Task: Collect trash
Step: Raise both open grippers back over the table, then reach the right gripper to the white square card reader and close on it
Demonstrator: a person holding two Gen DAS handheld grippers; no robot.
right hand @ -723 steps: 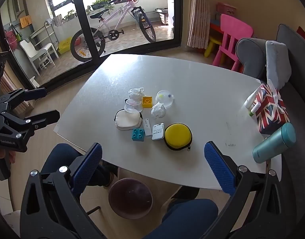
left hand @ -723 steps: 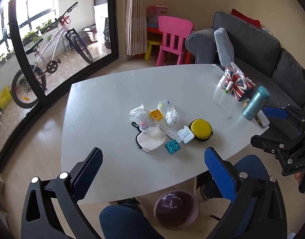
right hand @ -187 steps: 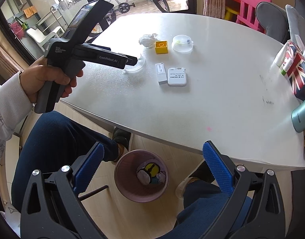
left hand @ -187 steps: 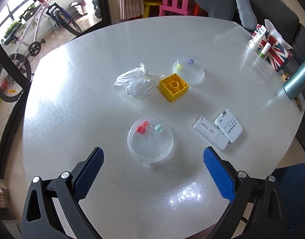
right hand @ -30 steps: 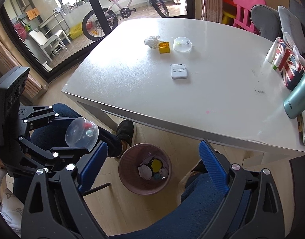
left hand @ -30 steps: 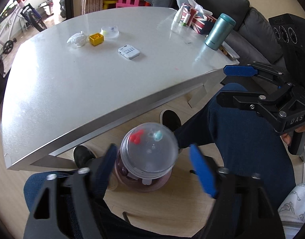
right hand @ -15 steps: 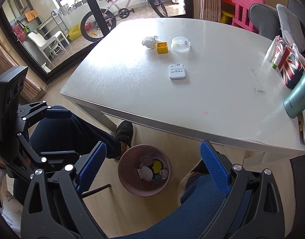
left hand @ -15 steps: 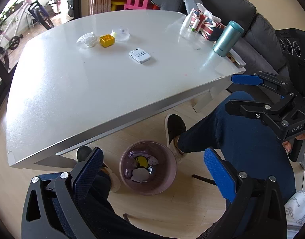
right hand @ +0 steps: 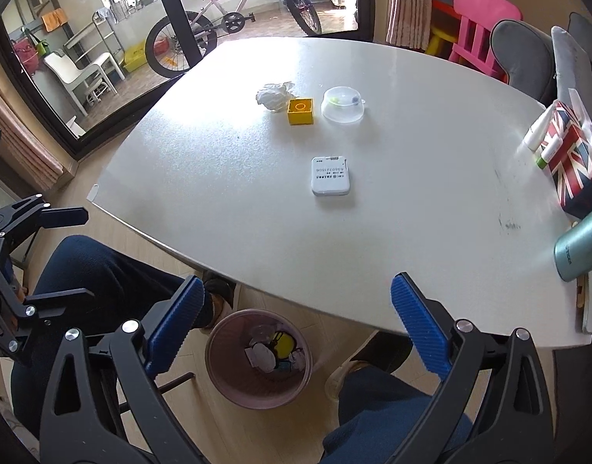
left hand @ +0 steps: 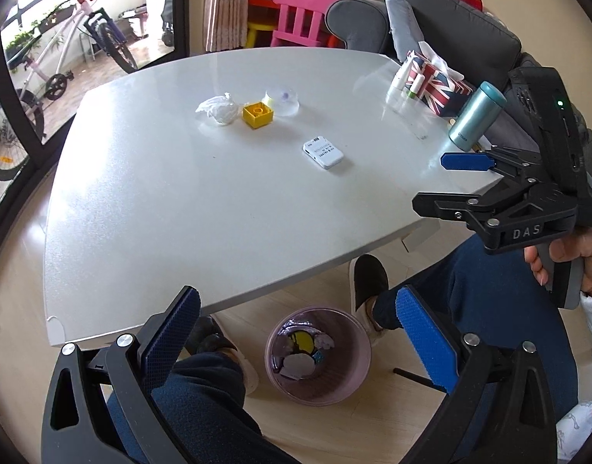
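A pink bin [left hand: 319, 353] [right hand: 259, 357] stands on the floor under the table's near edge, with several dropped items inside. On the white table [left hand: 179, 178] [right hand: 412, 212] lie a crumpled tissue [left hand: 217, 110] [right hand: 274, 94], a yellow brick [left hand: 258, 115] [right hand: 300, 111], a clear dome lid [left hand: 282, 100] [right hand: 343, 104] and a small white box [left hand: 323, 151] [right hand: 330, 176]. My left gripper [left hand: 296, 342] [right hand: 60, 251] hangs open and empty above the bin. My right gripper [right hand: 296, 326] [left hand: 450, 179] is open and empty too, at the table's near right edge.
A union-flag tissue box [left hand: 437, 81] [right hand: 570, 158], small tubes [left hand: 406, 77] and a teal flask [left hand: 475, 116] [right hand: 582, 245] crowd the table's right side. A person's legs [left hand: 470, 290] [right hand: 102, 274] flank the bin. Behind stand a grey sofa [left hand: 458, 27], a pink chair [left hand: 299, 15] and a bicycle [right hand: 234, 19].
One second ago my left gripper held a clear dome lid over the bin; it has opened and the lid is gone from its fingers. Both grippers have risen and tilted toward the table.
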